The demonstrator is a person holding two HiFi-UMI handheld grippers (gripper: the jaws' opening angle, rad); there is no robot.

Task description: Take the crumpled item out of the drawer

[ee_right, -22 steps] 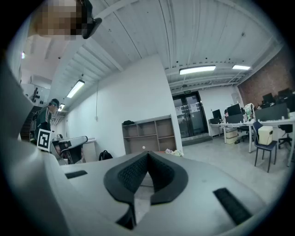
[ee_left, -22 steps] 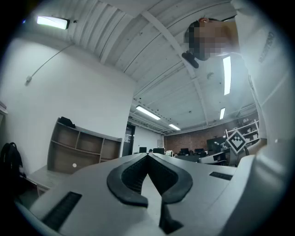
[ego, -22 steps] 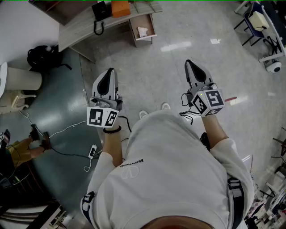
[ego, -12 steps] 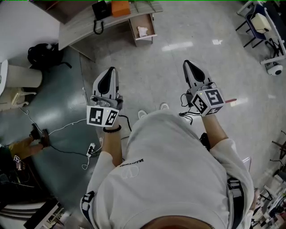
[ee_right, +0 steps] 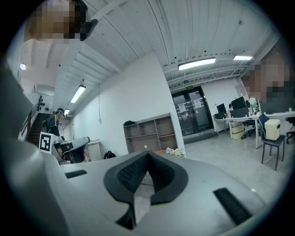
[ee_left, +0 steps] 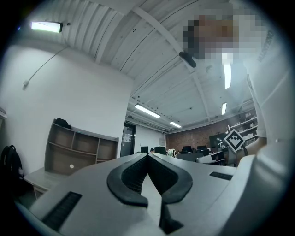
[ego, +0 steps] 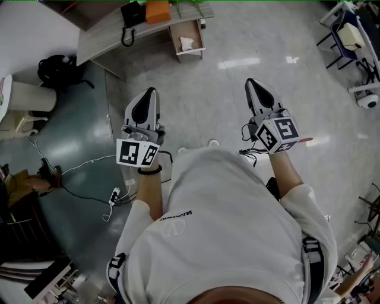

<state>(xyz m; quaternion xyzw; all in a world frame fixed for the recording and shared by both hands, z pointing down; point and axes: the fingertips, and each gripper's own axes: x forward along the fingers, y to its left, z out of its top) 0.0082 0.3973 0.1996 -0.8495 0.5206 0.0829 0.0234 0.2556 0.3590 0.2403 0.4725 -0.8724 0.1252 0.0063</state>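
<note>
A white crumpled item (ego: pixel 187 43) lies in an open wooden drawer (ego: pixel 195 28) that sticks out of a desk (ego: pixel 101 37) at the far top of the head view. Both grippers are held up in front of the person's chest, far from the drawer, pointing toward it. My left gripper (ego: pixel 148 92) is shut with nothing between its jaws, and its pads meet at the tip in the left gripper view (ee_left: pixel 148 156). My right gripper (ego: pixel 250 82) is also shut and empty, tips touching in the right gripper view (ee_right: pixel 147 152).
A black phone (ego: pixel 128 14) and an orange box (ego: pixel 158 10) sit on the desk. A black backpack (ego: pixel 56 72) and a white bin (ego: pixel 27 98) stand at the left. A power strip with cables (ego: pixel 113 196) lies on the floor. Chairs (ego: pixel 350 38) stand at the right.
Both grippers stay shut and in almost the same pose. The floor and its cables at the left have slid slightly in view as the person shifts.
</note>
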